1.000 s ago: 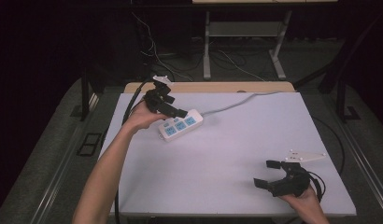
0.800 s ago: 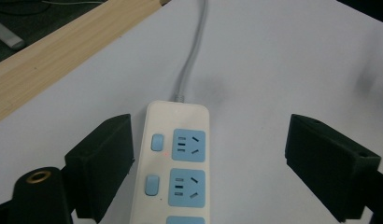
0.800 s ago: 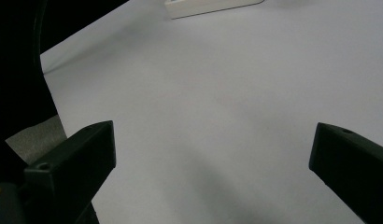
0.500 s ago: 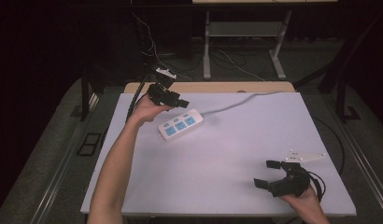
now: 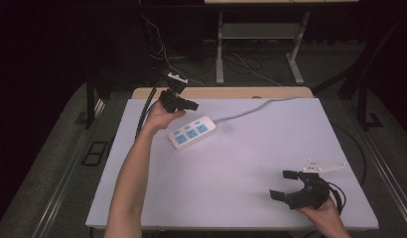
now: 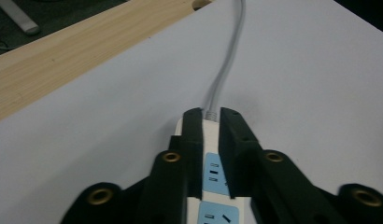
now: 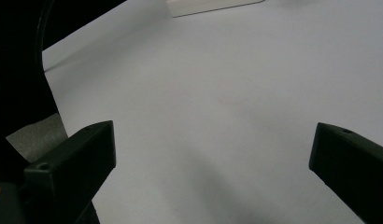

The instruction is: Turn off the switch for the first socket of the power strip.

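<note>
A white power strip [image 5: 192,132] with three blue socket faces lies on the white counter [image 5: 241,163], in its far-left part, set at a slant with its grey cable [image 5: 251,109] running off toward the far edge. Beyond that edge a strip of light wood [image 5: 221,92] shows.

The left hand-held gripper [image 5: 184,103] is held above the counter just beyond the strip's far-left end, its jaws pointing toward the strip and the cable end; from the high view it looks raised and apart from the strip, not touching it. Its jaws stand nearly closed, with only a narrow gap between them and nothing gripped.

The right hand-held gripper [image 5: 285,184] sits low over the near-right corner of the counter, well apart from the strip, jaws spread wide and empty.

The left gripper view looks along the left hand-held gripper [image 6: 210,135] down the strip [image 6: 215,186], showing socket slots in the blue faces and the cable [image 6: 227,70] leaving the end of the casing, details too small in the high view. The right gripper view shows the right hand-held gripper [image 7: 213,154] framing bare counter [image 7: 227,93], with one white end of the strip [image 7: 213,6] at the top edge.
</note>
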{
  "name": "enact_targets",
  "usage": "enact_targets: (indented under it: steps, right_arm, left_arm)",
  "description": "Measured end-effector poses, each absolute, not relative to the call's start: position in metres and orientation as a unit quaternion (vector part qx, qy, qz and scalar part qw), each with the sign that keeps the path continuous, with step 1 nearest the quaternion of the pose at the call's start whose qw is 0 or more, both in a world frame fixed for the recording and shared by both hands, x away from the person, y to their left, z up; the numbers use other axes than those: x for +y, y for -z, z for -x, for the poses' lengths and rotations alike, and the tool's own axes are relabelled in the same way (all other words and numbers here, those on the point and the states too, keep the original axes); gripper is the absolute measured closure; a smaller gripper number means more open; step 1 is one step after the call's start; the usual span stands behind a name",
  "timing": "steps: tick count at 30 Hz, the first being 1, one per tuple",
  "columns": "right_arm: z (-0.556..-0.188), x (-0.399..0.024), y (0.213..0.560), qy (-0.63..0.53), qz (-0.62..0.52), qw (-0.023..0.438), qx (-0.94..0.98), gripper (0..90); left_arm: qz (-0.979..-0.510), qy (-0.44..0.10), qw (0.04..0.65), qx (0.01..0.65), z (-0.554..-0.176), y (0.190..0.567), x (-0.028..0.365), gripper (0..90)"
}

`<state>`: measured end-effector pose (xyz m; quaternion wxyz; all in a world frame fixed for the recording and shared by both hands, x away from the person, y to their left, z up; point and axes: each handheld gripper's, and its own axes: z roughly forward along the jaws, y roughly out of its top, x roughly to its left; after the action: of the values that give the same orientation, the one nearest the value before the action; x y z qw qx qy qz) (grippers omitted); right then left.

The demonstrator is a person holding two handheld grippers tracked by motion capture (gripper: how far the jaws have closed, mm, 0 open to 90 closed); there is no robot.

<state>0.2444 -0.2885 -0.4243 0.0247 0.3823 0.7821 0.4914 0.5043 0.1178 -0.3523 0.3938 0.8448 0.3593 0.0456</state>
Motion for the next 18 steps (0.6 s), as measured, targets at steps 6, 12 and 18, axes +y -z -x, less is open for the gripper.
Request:
enact_targets:
  steps: [6, 12, 18]
  right_arm:
    - [-0.244, -0.288, 0.424, -0.493, -0.378, 0.026, 0.783, 0.3]
    - [-0.244, -0.288, 0.424, -0.492, -0.377, 0.026, 0.785, 0.3]
    - [-0.244, -0.288, 0.424, -0.491, -0.375, 0.024, 0.786, 0.3]
  left_arm:
    - [-0.843, -0.051, 0.382, 0.376, -0.511, 0.362, 0.116, 89.2]
    - [-0.839, -0.043, 0.383, 0.385, -0.514, 0.374, 0.112, 89.3]
    - [-0.84, -0.039, 0.377, 0.388, -0.517, 0.384, 0.109, 89.2]
